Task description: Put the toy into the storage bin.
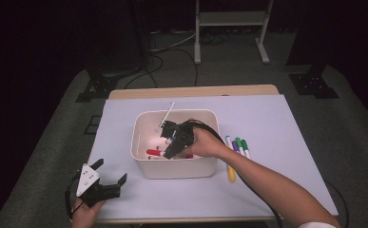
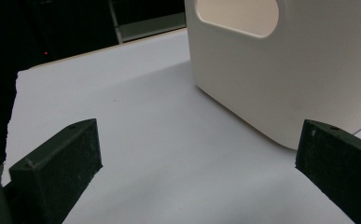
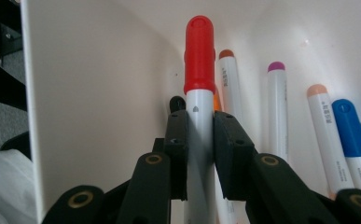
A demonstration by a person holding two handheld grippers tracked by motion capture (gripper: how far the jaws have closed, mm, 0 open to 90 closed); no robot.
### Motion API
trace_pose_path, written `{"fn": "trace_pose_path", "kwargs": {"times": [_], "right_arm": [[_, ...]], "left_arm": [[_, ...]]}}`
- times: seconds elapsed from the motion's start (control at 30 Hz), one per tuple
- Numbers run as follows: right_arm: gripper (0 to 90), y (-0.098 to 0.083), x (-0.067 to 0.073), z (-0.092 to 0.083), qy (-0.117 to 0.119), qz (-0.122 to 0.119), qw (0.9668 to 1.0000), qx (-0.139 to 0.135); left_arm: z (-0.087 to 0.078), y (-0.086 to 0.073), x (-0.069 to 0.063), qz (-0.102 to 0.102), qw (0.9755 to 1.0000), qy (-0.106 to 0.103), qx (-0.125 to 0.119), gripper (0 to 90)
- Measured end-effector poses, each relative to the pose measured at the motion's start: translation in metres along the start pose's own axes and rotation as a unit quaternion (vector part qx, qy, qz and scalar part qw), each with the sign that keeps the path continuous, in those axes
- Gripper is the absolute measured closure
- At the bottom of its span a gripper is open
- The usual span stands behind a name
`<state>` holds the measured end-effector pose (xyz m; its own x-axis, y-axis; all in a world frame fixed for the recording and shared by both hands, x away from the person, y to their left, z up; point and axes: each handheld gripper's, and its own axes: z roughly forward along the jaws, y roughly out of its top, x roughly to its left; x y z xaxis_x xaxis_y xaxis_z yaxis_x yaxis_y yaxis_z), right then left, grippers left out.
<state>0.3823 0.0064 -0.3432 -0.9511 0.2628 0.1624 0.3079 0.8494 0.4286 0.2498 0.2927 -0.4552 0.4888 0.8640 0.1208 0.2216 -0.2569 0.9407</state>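
Right gripper view: jaws of the right gripper (image 3: 199, 140) pressed onto the white barrel of a red-capped marker (image 3: 199, 93), cap pointing away from the camera, inside the white bin (image 3: 89, 93). Beside it, lying on the bin floor: a brown-tipped marker (image 3: 229, 84), a purple-tipped marker (image 3: 277, 107), a peach-tipped marker (image 3: 325, 126) and a blue-capped marker (image 3: 350, 130). Close on the left, the bin's inner wall.

High view: right gripper (image 1: 172, 140) dipped into the bin (image 1: 174, 168) at the middle of the table (image 1: 276, 123), hand wrapped around its body; grip itself too small to read here. Red cap (image 1: 154, 152) visible low in the bin. Outside, just right of the bin, loose markers on the table (image 1: 236, 147), among them green, purple and yellow. Near the front left corner, left gripper (image 1: 111, 176) resting on the table, well apart from the bin.

Left gripper view: jaws of the left gripper (image 2: 197, 168) spread wide, nothing between them but bare table surface (image 2: 145, 121). Ahead and to the right, the bin's outer wall (image 2: 299, 74) with its oval handle cutout (image 2: 239, 16), a detail not readable from above.
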Motion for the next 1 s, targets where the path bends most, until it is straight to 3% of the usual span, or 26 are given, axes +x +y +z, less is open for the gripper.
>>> {"fn": "trace_pose_path", "kwargs": {"times": [0.2, 0.47, 0.73, 1.0], "right_arm": [[70.8, -0.001, 0.0, 0.002, 0.004, 0.003, 0.9999, 0.009], [70.0, -0.008, 0.001, -0.014, 0.002, 0.006, 0.9998, -0.018], [68.4, -0.028, 0.003, -0.058, -0.001, 0.022, 0.997, -0.074], [64.0, -0.073, -0.003, -0.113, -0.035, 0.052, 0.9879, -0.142]], "left_arm": [[0.0, 0.0, 0.0, 0.0, 1.0, 0.0, -0.001, 0.0], [0.0, 0.0, 0.0, 0.0, 1.0, 0.0, -0.003, 0.0], [0.0, 0.0, 0.0, -0.002, 1.0, 0.001, -0.006, 0.0], [0.0, 0.0, 0.0, 0.0, 1.0, 0.002, -0.005, 0.0]]}}
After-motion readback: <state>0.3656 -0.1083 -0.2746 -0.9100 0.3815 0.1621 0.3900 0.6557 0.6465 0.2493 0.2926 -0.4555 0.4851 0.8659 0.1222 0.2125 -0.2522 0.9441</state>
